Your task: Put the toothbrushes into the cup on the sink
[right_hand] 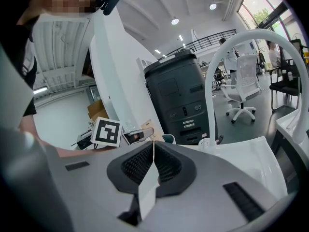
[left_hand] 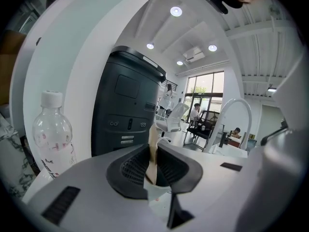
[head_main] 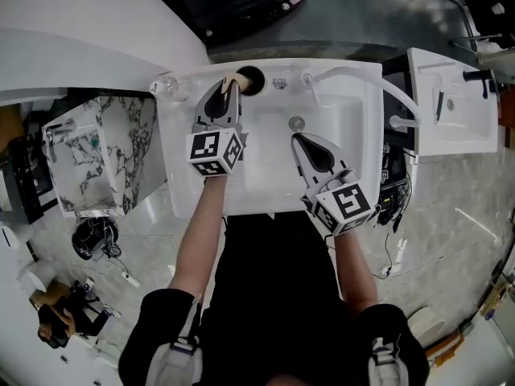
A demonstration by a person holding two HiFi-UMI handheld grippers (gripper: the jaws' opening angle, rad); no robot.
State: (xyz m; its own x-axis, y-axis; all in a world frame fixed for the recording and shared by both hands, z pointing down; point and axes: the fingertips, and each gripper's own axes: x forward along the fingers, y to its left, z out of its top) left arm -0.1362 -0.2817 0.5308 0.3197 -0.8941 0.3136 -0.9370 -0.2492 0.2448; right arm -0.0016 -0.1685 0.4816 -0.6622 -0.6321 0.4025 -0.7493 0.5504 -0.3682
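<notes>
Left gripper [head_main: 226,92] is clamping the toothbrush [left_hand: 153,140] by its handle at the cup [head_main: 252,79]. The brush is likely light, stiff and slick. Right gripper [head_main: 297,138] is hovering closed, empty.

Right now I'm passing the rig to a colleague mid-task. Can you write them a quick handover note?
Left gripper: shut on a toothbrush, held at the cup on the back edge of the sink.
Right gripper: shut, nothing between its jaws, over the basin.
Done: the toothbrush is gripped and at the cup. Whether its lower end is already inside, I cannot tell.
Left: probably lower it in and let go. No other toothbrush shows in these views.
</notes>
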